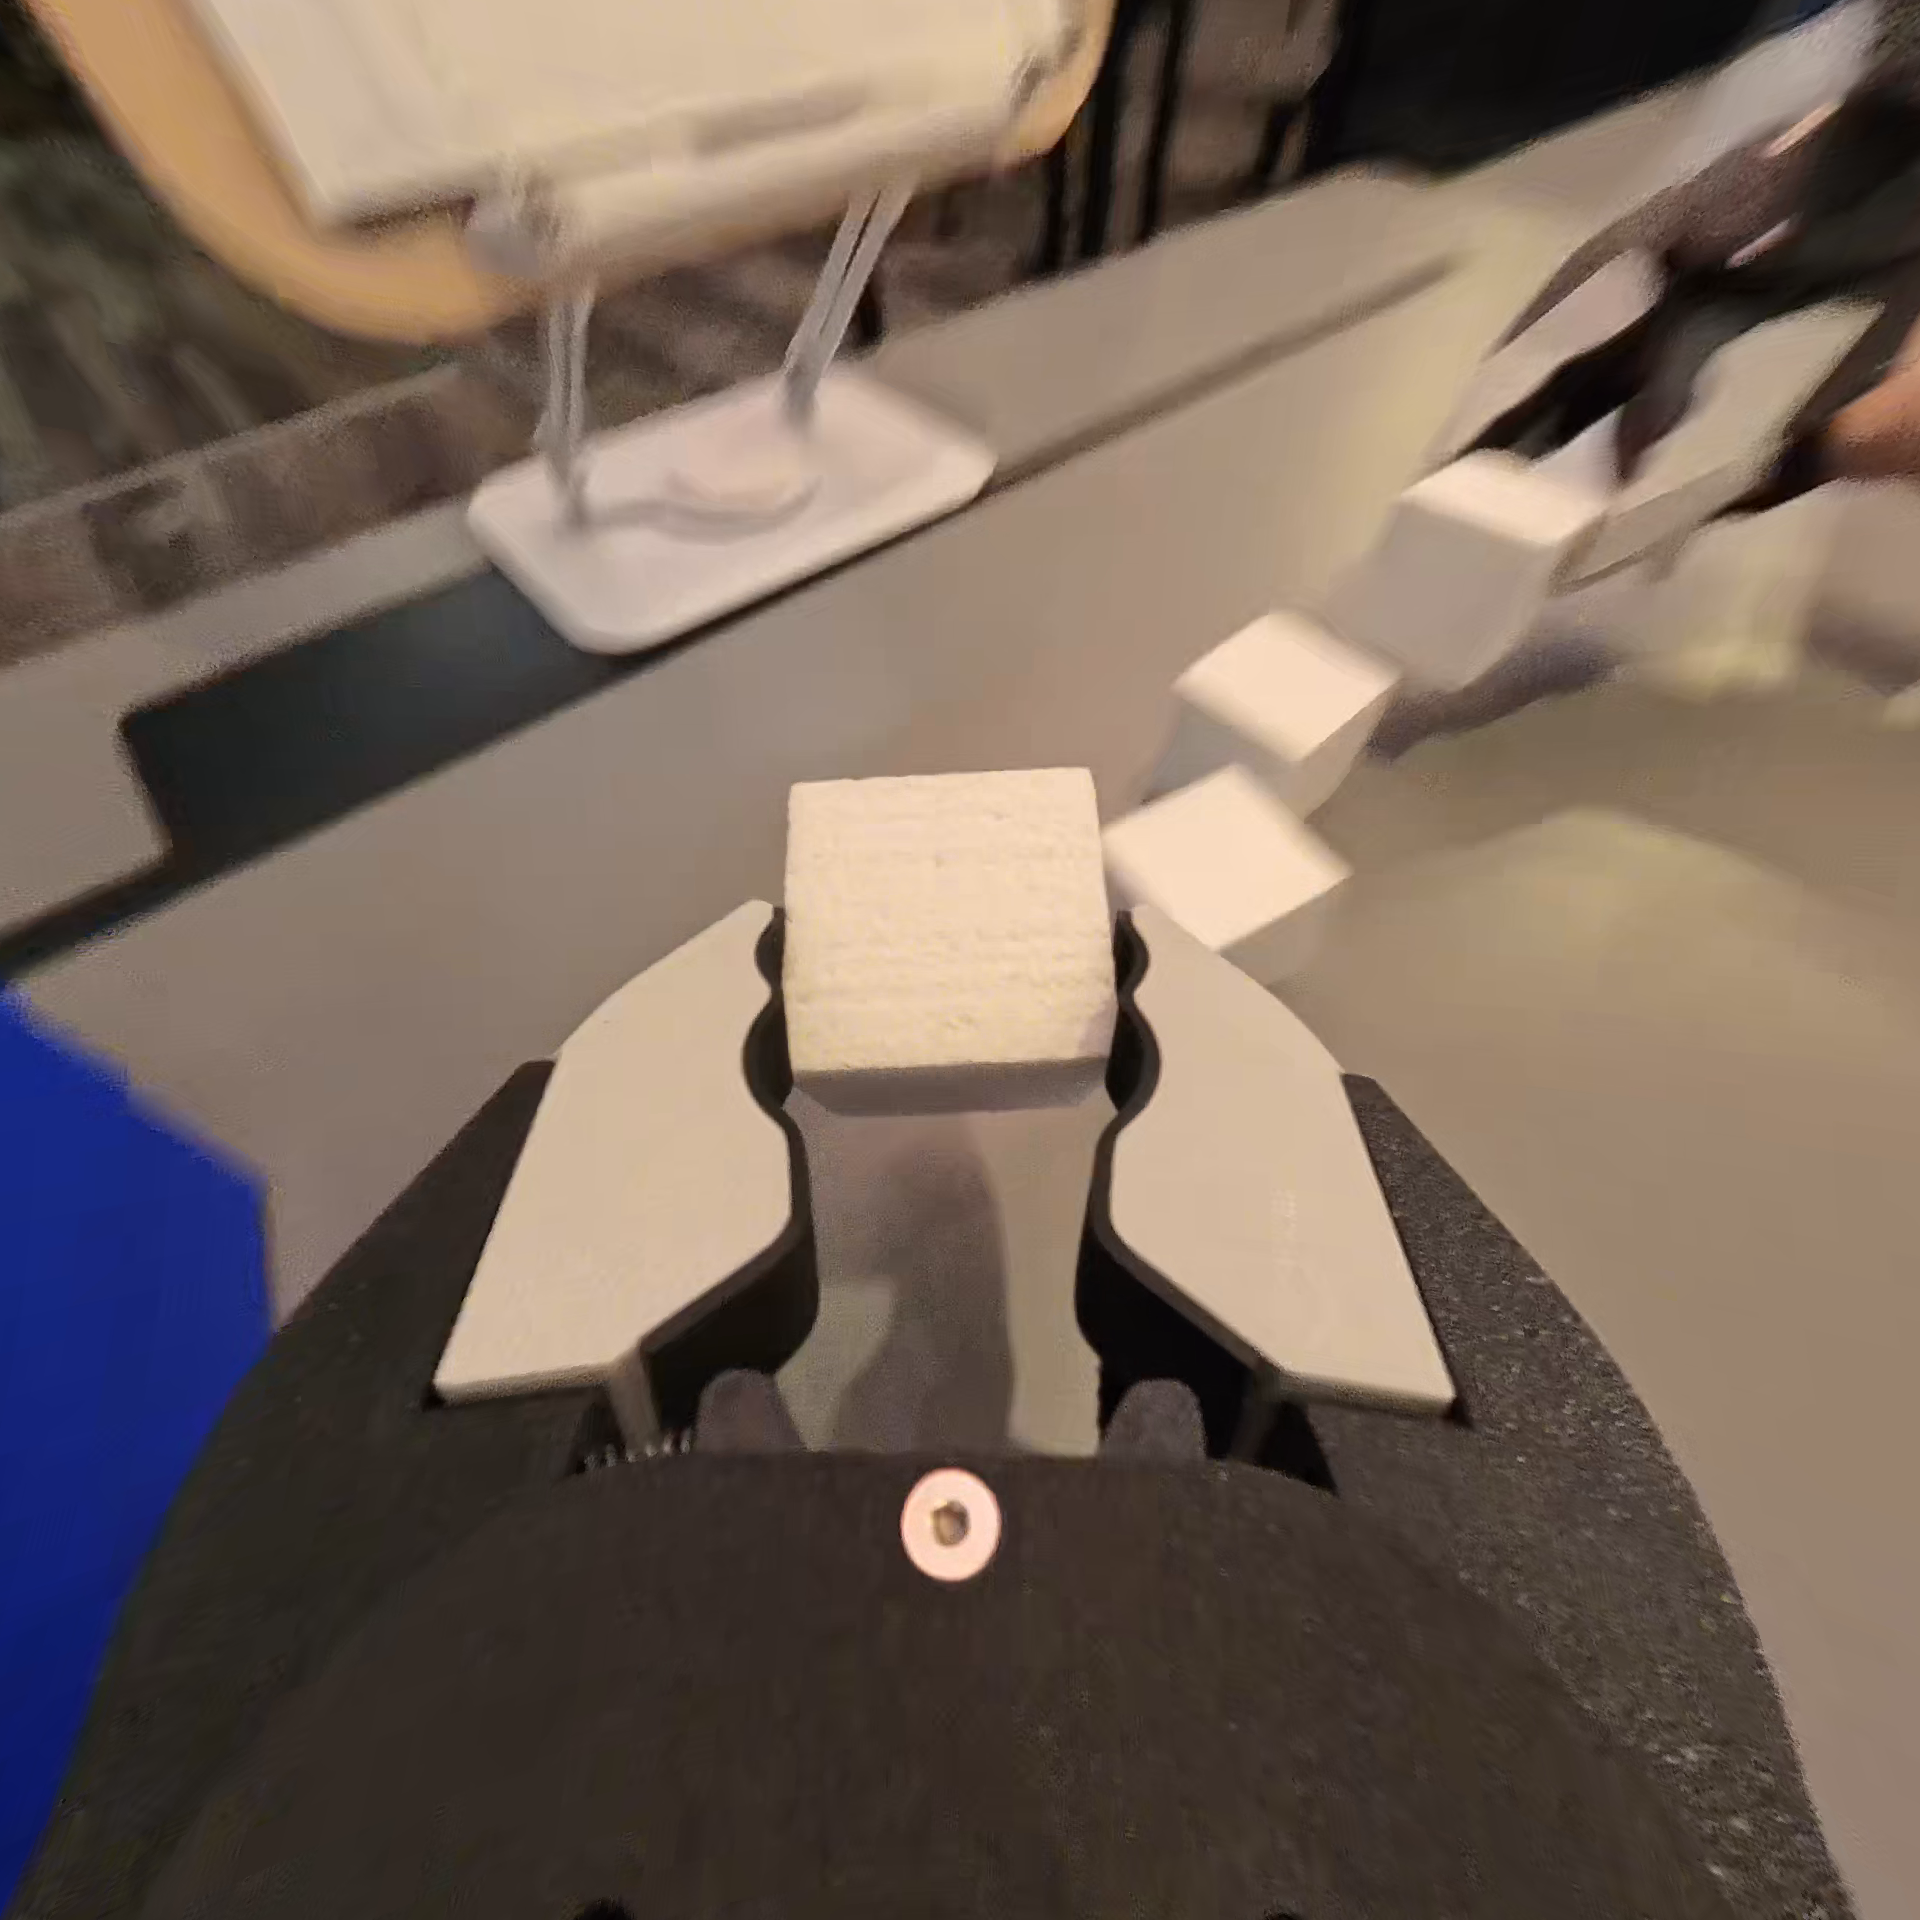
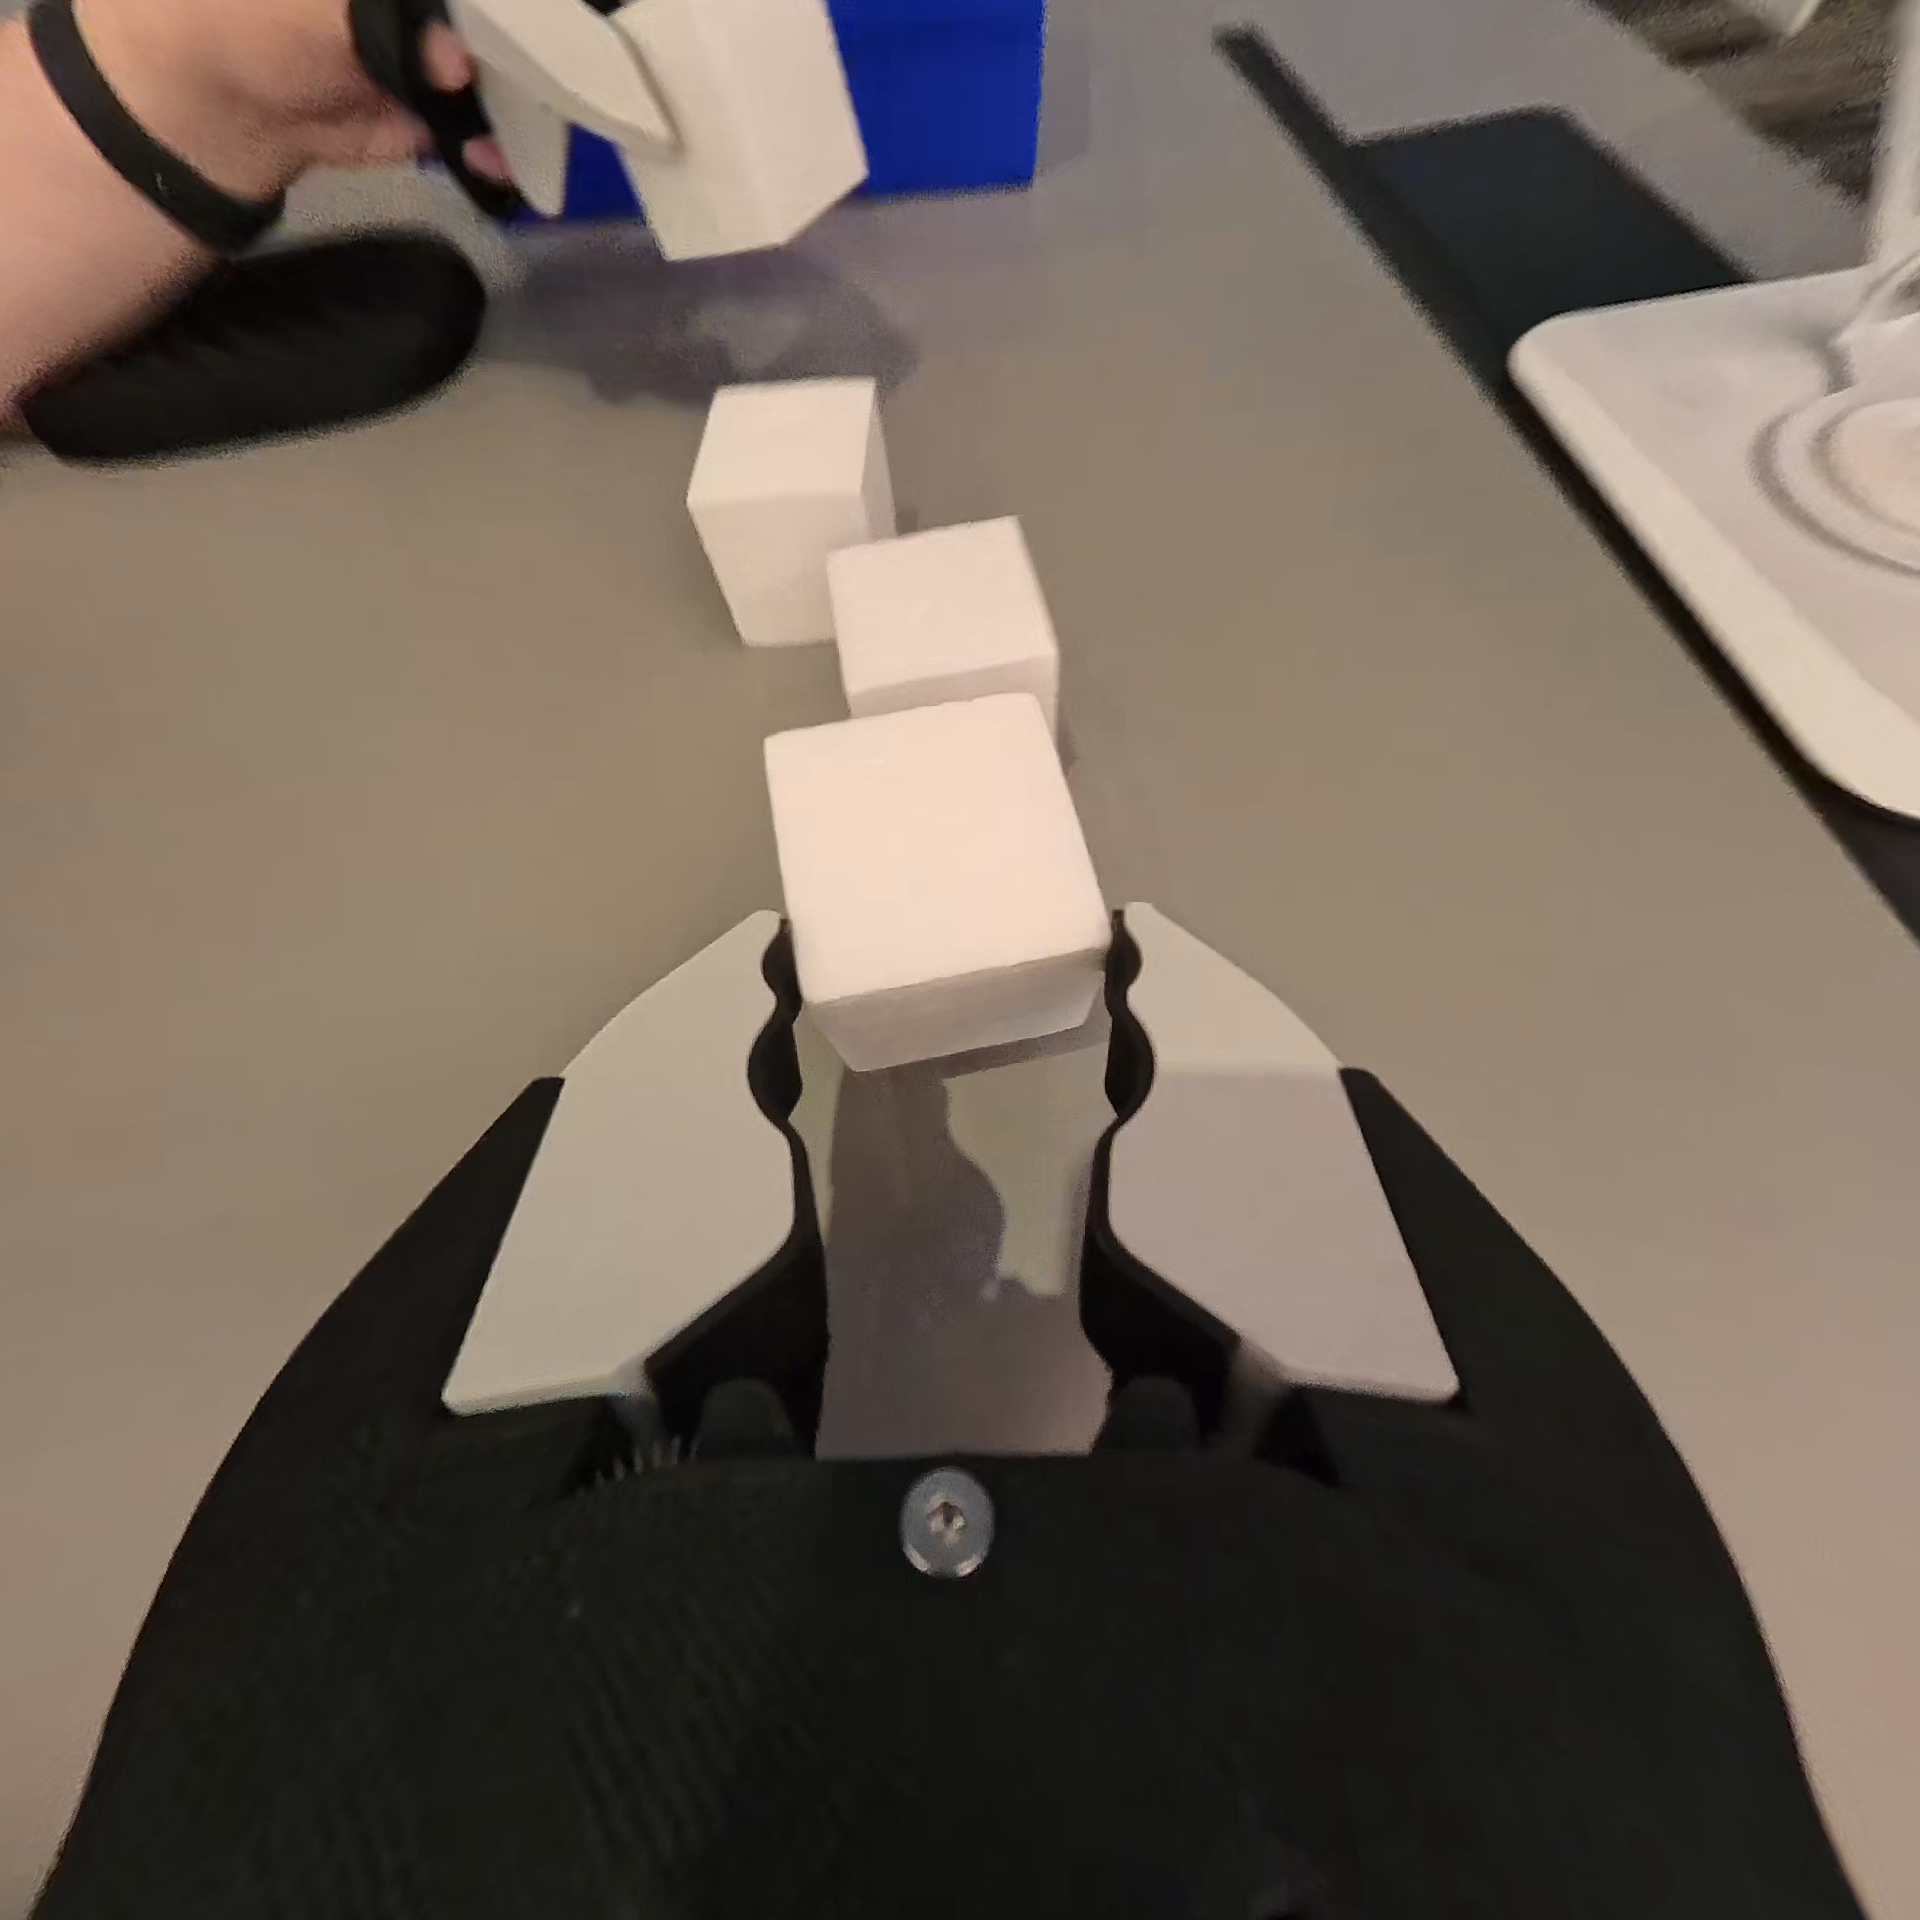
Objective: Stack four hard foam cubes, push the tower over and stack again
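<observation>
Cubes split up: left gripper (image 1: pixel 940 935) clamps one cube (image 1: pixel 940 920) aloft, right gripper (image 2: pixel 951 935) pinches another (image 2: pixel 930 878), two more (image 2: pixel 790 509) lie touching on the table (image 2: pixel 364 779).

opposed wrist views, shared cubes (image 2: pixel 862 520)

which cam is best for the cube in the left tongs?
Left wrist view: the cube sits sharp and centred between the left tongs, top face and grip sides clear. Right wrist view shows the same cube far off at the top edge, blurred, partly covered by a tong finger, lifted above the table.
</observation>
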Tool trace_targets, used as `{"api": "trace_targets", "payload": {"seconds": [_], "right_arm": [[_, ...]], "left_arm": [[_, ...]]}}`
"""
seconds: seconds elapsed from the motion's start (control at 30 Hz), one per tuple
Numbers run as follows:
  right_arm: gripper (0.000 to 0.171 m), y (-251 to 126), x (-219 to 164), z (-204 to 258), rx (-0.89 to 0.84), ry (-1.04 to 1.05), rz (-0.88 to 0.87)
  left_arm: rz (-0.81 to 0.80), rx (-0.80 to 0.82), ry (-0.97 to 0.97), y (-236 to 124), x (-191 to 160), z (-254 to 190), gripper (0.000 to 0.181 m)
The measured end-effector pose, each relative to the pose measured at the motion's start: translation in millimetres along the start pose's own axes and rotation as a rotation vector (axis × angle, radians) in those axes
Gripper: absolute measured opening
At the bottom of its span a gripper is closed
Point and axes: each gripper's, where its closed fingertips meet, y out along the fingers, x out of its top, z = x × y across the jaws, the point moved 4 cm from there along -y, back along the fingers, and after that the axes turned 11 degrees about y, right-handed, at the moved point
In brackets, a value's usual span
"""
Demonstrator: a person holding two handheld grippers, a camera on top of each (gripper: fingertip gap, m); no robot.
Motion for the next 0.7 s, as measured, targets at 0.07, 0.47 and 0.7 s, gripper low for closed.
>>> {"api": "trace_targets", "payload": {"seconds": [0.07,0.47,0.7], "right_arm": [[0.058,-18,5,-7,-0.005,0.039,-0.079],[0.057,-69,12,-12,-0.023,0.087,-0.247],[0.057,-70,48,1,-0.008,0.059,-0.312]], "left_arm": [[-0.089,-0.125,0.057,4,40,-21,0.059],[0.067,-0.505,0.460,120,81,-85,0.059],[0.096,-0.557,0.443,133,66,-76,0.059]]}}
